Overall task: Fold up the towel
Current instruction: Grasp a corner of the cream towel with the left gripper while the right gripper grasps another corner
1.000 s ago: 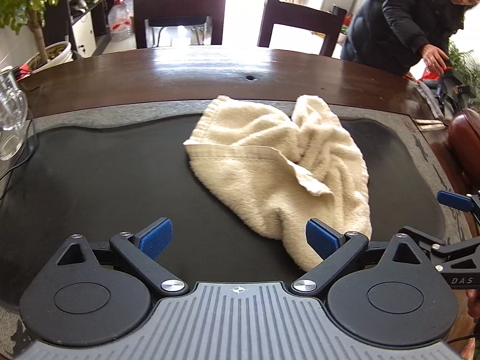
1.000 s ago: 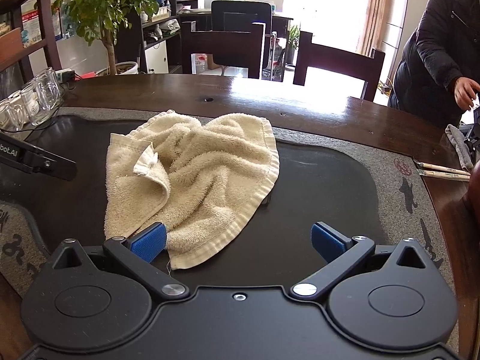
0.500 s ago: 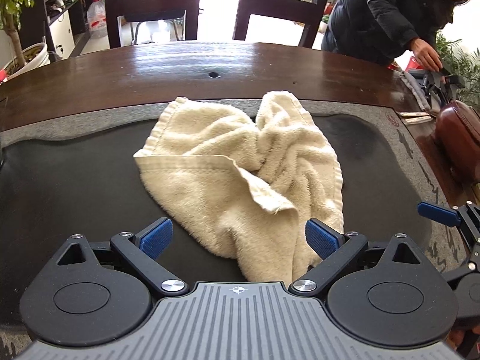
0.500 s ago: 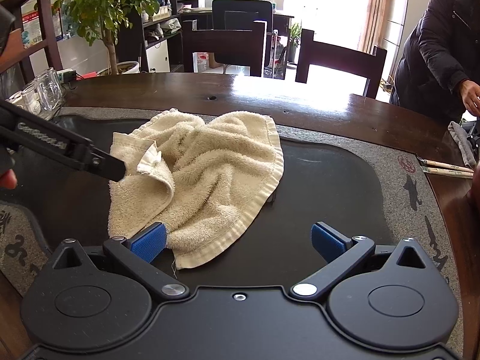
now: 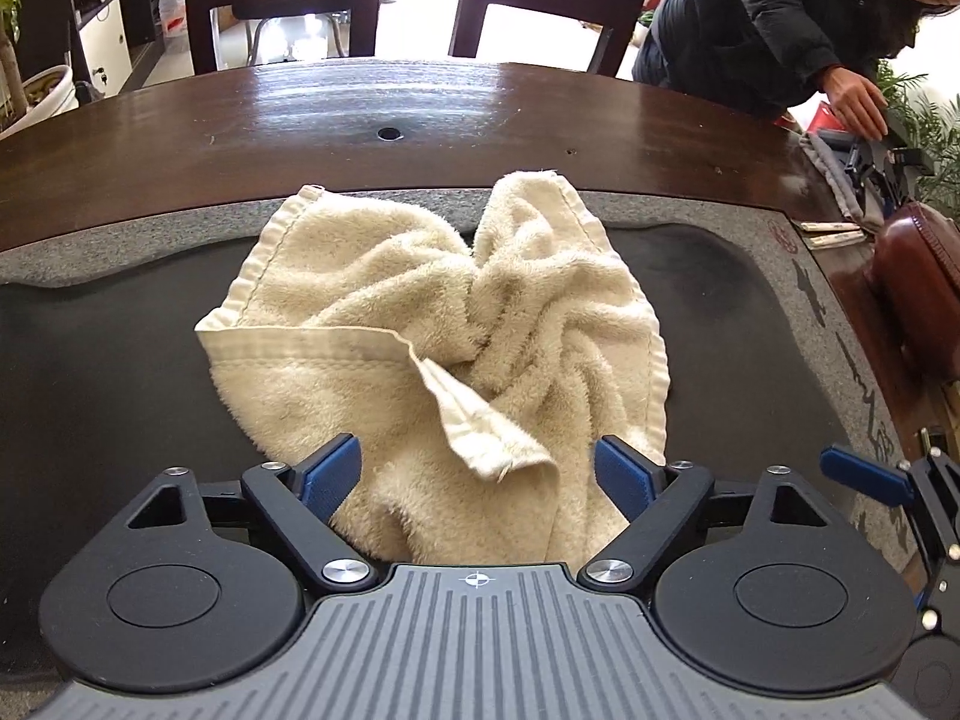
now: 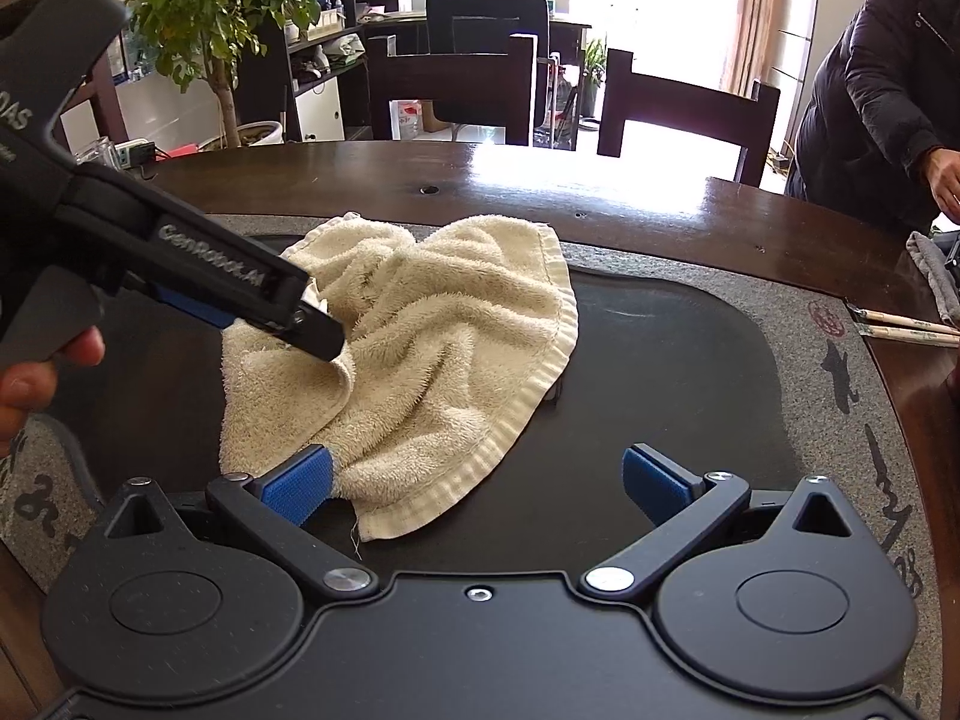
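cream towel [image 5: 432,324], blk mat [image 5: 108,360], blue pads [image 5: 331,473]

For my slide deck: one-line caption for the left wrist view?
Open left gripper straddles the near edge of a crumpled cream towel on the dark mat.

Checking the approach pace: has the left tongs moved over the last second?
Yes. In the right wrist view the left tongs has come in from the left edge, across the black mat, onto the towel.

One towel [image 5: 444,324] lay on one black mat [image 5: 108,372]. Two grippers were present: left gripper [image 5: 477,474], right gripper [image 6: 477,480]. Two chairs [image 6: 450,90] stood behind the table [image 6: 600,192].
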`<action>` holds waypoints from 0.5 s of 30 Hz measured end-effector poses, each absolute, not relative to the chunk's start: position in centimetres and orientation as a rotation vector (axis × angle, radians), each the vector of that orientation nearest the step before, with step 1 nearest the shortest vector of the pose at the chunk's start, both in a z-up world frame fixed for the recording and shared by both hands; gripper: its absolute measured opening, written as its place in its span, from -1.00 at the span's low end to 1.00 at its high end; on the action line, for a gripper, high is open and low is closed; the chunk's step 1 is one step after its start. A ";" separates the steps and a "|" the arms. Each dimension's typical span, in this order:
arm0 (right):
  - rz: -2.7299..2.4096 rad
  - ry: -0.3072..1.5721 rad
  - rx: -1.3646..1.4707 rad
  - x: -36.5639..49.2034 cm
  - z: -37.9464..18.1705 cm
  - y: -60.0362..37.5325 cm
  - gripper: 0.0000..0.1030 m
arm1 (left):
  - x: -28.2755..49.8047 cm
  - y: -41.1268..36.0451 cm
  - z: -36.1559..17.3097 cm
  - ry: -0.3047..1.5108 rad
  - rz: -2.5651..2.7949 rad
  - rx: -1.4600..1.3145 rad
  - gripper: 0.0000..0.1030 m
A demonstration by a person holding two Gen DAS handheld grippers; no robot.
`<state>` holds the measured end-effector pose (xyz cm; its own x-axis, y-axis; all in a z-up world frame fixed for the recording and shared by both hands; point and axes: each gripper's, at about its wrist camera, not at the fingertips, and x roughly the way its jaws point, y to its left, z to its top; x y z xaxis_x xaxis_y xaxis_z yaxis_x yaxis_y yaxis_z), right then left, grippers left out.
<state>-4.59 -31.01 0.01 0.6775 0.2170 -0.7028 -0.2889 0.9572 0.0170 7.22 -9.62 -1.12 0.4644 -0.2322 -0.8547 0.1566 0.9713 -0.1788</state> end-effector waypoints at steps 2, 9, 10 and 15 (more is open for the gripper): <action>0.284 0.778 -0.096 -4.6 -0.1 -31.0 1.00 | 7.6 -10.0 -1.3 1.066 -0.239 -0.070 0.55; 0.279 0.786 -0.086 -4.7 -0.3 -31.2 1.00 | 8.5 -10.4 -2.4 1.112 -0.225 -0.089 0.24; 0.279 0.787 -0.085 -4.7 -0.3 -31.2 1.00 | 8.6 -10.3 -2.5 1.119 -0.223 -0.092 0.17; 0.278 0.793 -0.081 -4.4 -0.4 -31.2 1.00 | 8.9 -10.2 -3.1 1.146 -0.216 -0.109 -0.09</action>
<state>-4.37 -31.24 -0.43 0.6674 0.2162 -0.7126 -0.2763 0.9605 0.0326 8.93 -10.22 -3.14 0.3943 -0.2256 -0.8908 0.1142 0.9739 -0.1961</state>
